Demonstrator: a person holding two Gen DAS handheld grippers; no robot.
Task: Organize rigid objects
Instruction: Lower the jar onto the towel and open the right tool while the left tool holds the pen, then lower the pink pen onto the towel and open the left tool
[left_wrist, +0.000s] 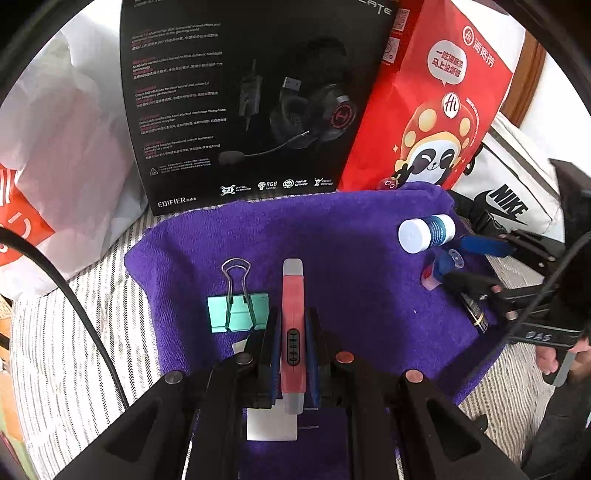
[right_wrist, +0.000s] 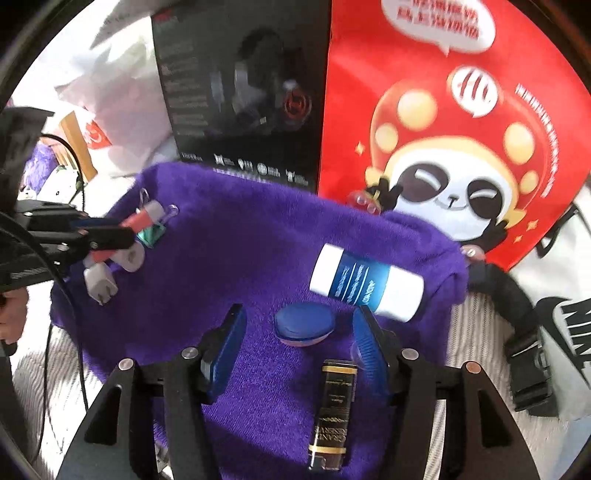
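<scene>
A purple towel lies on a striped sheet. My left gripper is shut on a red and grey utility knife, held just above the towel. A teal binder clip lies just left of it. My right gripper is open, its blue pads on either side of a small blue-capped pink container. A white bottle with a blue label lies beyond it, to the right. A black and gold stick lies between the right fingers, nearer the camera. The right gripper also shows in the left wrist view.
A black headset box and a red panda bag stand along the towel's far edge. A white Nike bag lies at the right, white plastic bags at the left. A white charger plug lies by the left gripper.
</scene>
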